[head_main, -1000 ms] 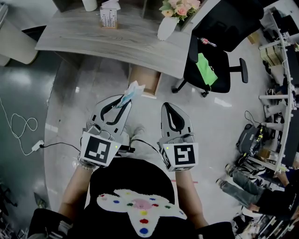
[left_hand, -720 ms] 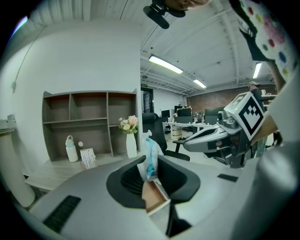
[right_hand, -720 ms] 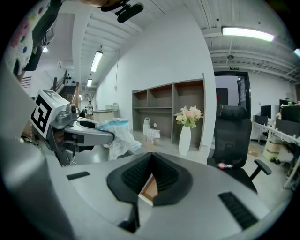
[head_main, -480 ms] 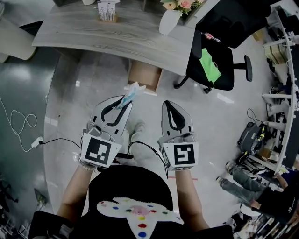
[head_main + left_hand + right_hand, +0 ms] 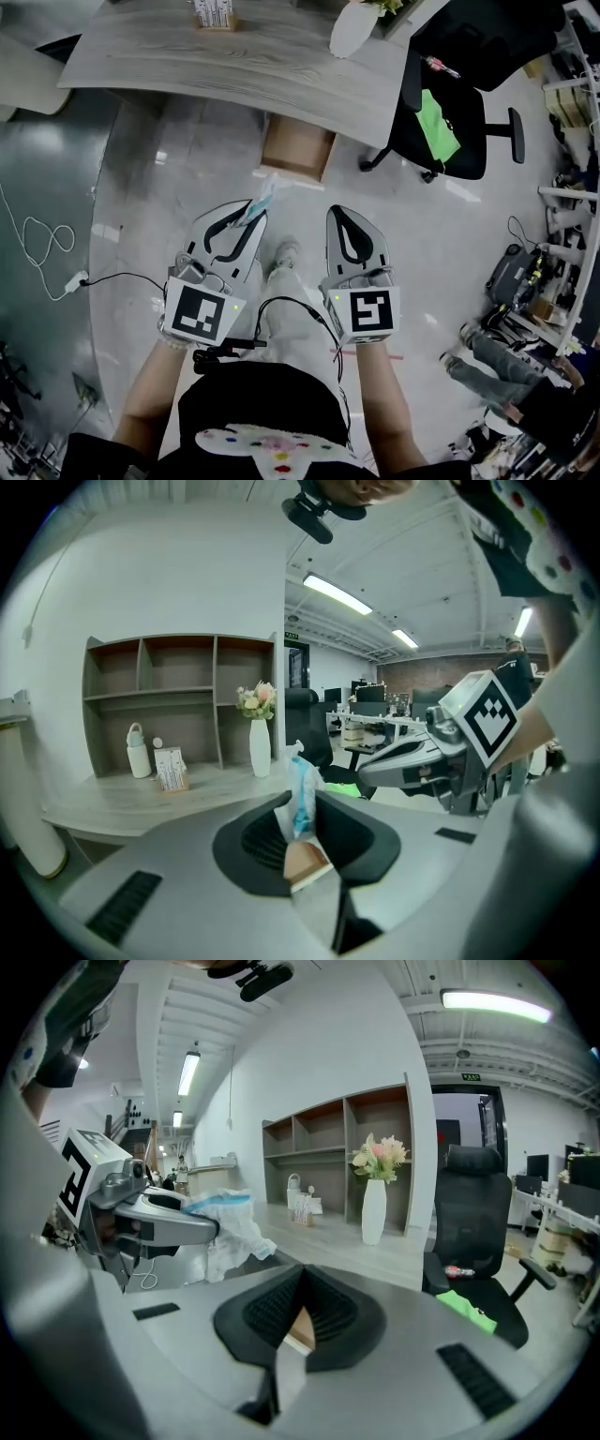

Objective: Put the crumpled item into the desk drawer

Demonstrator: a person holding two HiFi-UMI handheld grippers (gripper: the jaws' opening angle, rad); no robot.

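Left gripper view: the left gripper [image 5: 302, 810] is seen clamped on the crumpled item [image 5: 302, 785], a white and blue wad pinched between its jaws at frame centre. In the head view, the right gripper [image 5: 344, 212] is held beside it, right of centre, jaws together and empty. The open desk drawer [image 5: 298, 148] is seen above both grippers, under the desk [image 5: 234, 66] edge at upper centre.

The desk [image 5: 234, 66] hides the far part of the drawer [image 5: 298, 150]. The head view's far edge cuts off the vase [image 5: 354, 30] and the small box [image 5: 214, 16], whose print is too small to read. The near end of the crumpled item [image 5: 265, 192] is hidden between the jaws of the left gripper [image 5: 251, 210].
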